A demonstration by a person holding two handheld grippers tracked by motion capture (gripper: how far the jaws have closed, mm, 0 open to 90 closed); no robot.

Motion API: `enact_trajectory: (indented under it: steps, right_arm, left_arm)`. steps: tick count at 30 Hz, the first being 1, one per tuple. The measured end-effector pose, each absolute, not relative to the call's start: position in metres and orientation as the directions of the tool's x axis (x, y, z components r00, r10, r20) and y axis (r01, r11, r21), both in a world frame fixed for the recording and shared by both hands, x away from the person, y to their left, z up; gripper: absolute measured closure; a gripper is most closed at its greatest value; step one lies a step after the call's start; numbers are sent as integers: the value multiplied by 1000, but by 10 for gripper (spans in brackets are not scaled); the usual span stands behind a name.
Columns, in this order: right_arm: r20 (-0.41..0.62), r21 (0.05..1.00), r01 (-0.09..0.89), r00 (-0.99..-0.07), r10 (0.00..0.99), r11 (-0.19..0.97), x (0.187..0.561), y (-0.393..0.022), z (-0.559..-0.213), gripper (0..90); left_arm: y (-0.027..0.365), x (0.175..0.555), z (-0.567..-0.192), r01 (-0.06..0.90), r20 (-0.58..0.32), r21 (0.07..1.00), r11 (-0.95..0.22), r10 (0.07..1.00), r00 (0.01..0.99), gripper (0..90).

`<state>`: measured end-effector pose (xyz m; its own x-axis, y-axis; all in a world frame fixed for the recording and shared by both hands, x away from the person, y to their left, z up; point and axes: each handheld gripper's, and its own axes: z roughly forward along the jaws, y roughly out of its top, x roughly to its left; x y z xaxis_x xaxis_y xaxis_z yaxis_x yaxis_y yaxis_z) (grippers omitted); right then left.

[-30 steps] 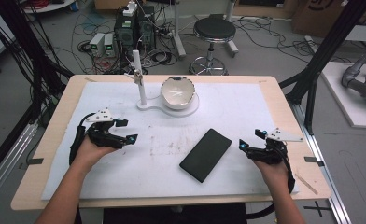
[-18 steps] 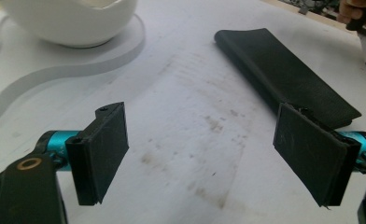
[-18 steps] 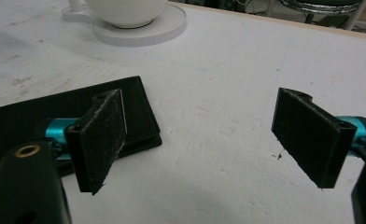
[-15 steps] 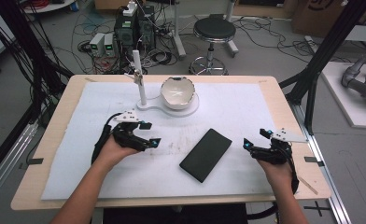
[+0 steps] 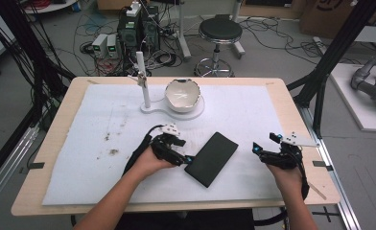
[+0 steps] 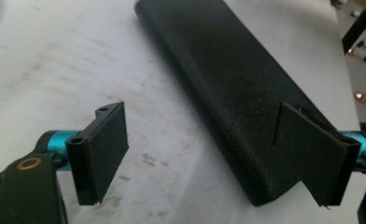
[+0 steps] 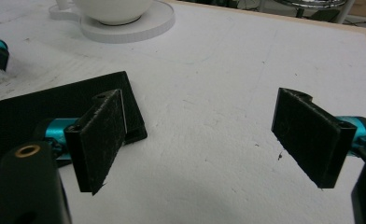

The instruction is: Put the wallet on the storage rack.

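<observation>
A flat black rectangular case with a pebbled leather-like surface (image 5: 212,158) is seen just below the middle of the high view, lying on the white foam mat (image 5: 80,158) that covers the bench, with its long axis running from lower left to upper right of the frame. The left gripper (image 5: 185,158) is found at the case's lower-left end, its jaws spread wide; in the left gripper view the case (image 6: 237,88) is seen stretching away up the frame, its near corner lying just inside the right-hand jaw, while the other jaw stands over bare mat. No contact can be confirmed. The right gripper (image 5: 256,147) is held to the right of the case, clearly apart from it, jaws likewise spread and holding nothing. The left gripper is judged the nearer, so a grasp across the short width at that end seems the likely step. A white bowl on a white stand with an upright post (image 5: 182,96) stands well apart, toward the upper middle.
</observation>
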<state>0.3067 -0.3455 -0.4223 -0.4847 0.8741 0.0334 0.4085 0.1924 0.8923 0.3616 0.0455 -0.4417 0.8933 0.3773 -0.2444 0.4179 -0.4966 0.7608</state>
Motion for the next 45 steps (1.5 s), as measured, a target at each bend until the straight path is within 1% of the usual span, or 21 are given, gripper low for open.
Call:
enact_trajectory:
  steps: [5, 10, 12, 13, 14, 19, 20, 21, 23, 24, 26, 30, 34, 36, 38, 40, 41, 42, 43, 44, 45]
  right_arm:
    - [34, 891, 411, -484, 874, 193, 307, -345, -423, 180]
    - [35, 889, 414, -485, 874, 194, 307, -345, -423, 180]
    - [31, 890, 411, -486, 874, 197, 308, -344, -423, 180]
    - [30, 890, 411, -486, 873, 198, 308, -344, -423, 180]
    - [30, 890, 410, -488, 873, 198, 308, -344, -423, 181]
    - [31, 888, 414, -488, 872, 200, 308, -343, -424, 180]
    - [28, 888, 412, -488, 872, 202, 308, -342, -424, 180]
    - [29, 888, 413, -488, 873, 202, 308, -342, -424, 180]
    - [31, 888, 414, -487, 873, 200, 308, -342, -424, 180]
    - [27, 888, 412, -491, 871, 204, 308, -341, -424, 181]
    - [27, 888, 413, -488, 872, 204, 308, -341, -424, 180]
    - [26, 888, 412, -489, 872, 205, 308, -340, -424, 180]
    - [21, 889, 407, -491, 871, 208, 308, -341, -423, 180]
    - [26, 889, 410, -489, 872, 204, 307, -341, -423, 180]
    - [28, 892, 407, -487, 873, 198, 307, -343, -423, 180]
    - [32, 894, 404, -486, 874, 192, 306, -344, -422, 180]
    - [32, 894, 404, -486, 874, 192, 306, -344, -422, 180]
    - [32, 895, 403, -487, 873, 192, 306, -344, -422, 180]
    - [32, 895, 403, -487, 873, 192, 306, -344, -422, 180]
    - [31, 896, 398, -499, 866, 198, 305, -342, -421, 180]
    - [31, 896, 398, -499, 866, 198, 305, -342, -421, 180]
  left_arm:
    - [26, 355, -449, 405, -248, 727, -554, 338, 908, 184]
    - [18, 350, -450, 397, -229, 727, -560, 348, 909, 178]
    - [19, 347, -451, 394, -226, 735, -551, 349, 909, 197]
    - [19, 347, -451, 394, -226, 735, -551, 349, 909, 229]
    - [19, 346, -450, 397, -247, 732, -554, 327, 912, 307]
    - [20, 345, -451, 410, -257, 732, -545, 336, 906, 356]
    - [20, 345, -451, 414, -265, 733, -539, 335, 904, 381]
    - [21, 346, -451, 415, -268, 732, -540, 332, 905, 444]
    - [23, 348, -453, 436, -304, 739, -514, 323, 896, 465]
    - [26, 350, -458, 462, -357, 746, -479, 298, 885, 547]
    - [26, 351, -458, 468, -365, 744, -477, 297, 883, 562]
    - [29, 355, -458, 493, -400, 745, -450, 290, 869, 650]
    - [31, 355, -456, 492, -412, 756, -432, 269, 870, 729]
    - [32, 355, -453, 482, -412, 770, -418, 251, 876, 738]
    - [34, 351, -444, 444, -385, 801, -401, 222, 896, 757]
    - [35, 350, -439, 425, -369, 809, -405, 211, 905, 762]
    - [37, 348, -433, 399, -342, 820, -410, 207, 917, 762]
    - [44, 347, -419, 350, -287, 825, -444, 204, 936, 767]
    - [44, 347, -419, 350, -287, 825, -444, 204, 936, 769]
    - [55, 343, -403, 307, -221, 832, -462, 232, 947, 773]
    - [55, 343, -403, 307, -221, 832, -462, 232, 947, 774]
